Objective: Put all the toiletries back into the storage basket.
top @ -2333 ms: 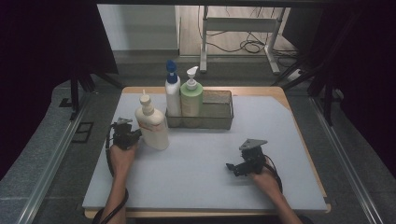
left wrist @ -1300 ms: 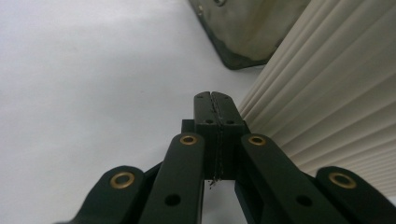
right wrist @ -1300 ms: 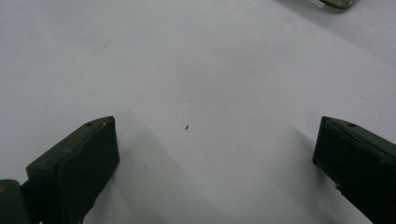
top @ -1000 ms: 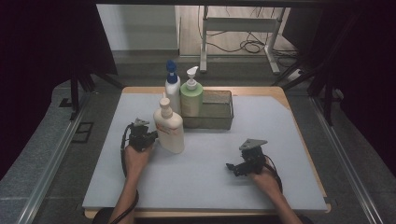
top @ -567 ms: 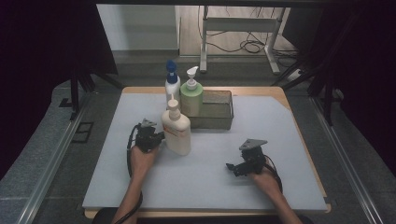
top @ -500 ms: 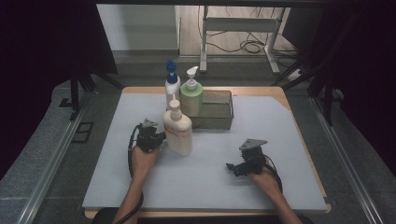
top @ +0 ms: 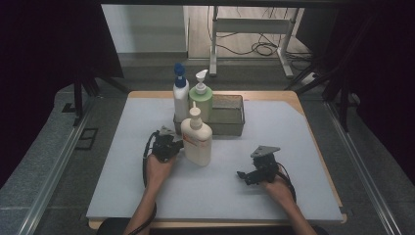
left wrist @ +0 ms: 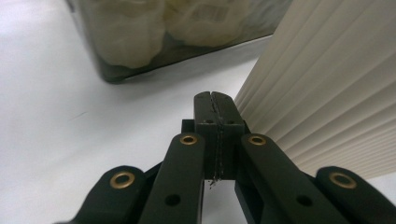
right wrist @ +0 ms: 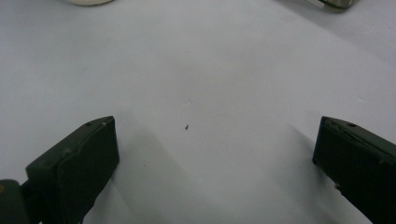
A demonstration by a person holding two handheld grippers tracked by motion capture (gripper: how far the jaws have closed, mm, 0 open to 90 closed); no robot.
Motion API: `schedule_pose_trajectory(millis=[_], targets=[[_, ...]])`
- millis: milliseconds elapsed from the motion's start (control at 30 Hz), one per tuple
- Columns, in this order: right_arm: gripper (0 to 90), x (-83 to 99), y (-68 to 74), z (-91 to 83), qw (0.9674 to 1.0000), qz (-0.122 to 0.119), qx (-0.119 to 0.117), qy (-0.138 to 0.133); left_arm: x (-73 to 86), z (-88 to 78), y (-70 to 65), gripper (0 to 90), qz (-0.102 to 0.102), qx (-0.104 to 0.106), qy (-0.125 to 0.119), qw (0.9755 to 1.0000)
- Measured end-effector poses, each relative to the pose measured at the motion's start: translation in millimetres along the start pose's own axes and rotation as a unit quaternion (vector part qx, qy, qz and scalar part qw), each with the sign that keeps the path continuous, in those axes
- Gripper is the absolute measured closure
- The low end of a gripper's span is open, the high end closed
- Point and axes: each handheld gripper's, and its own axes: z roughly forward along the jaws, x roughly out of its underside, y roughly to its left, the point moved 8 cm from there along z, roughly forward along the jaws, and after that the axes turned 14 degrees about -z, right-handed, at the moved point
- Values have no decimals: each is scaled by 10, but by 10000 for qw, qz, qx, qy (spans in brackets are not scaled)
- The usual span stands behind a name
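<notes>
A pump bottle (top: 196,143) stands on the counter (top: 293,132) just before a tray (top: 229,117) holding two bottles (top: 200,98) at its left end.

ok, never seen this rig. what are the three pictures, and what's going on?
There is no robot here: a person holds a hand-held two-jaw gripper in each hand at a table covered by a white mat.

The high view looks down from above the person's side. The other two pictures come from cameras riding on each gripper, looking along its black jaws.

On the mat stands a dark see-through bin holding a white bottle with a blue cap and a green pump bottle.

The left gripper has its jaws shut on nothing and presses sideways against a cream pump bottle standing in front of the bin.

The right gripper rests on the mat with its jaws wide open, holding nothing.
</notes>
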Motion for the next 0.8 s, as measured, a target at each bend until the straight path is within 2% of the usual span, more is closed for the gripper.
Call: schedule_pose_trajectory(millis=[800], targets=[[0,-1,3,1,10000,6,-15,-5,27,124,-390,893,233,320,131,9991]])
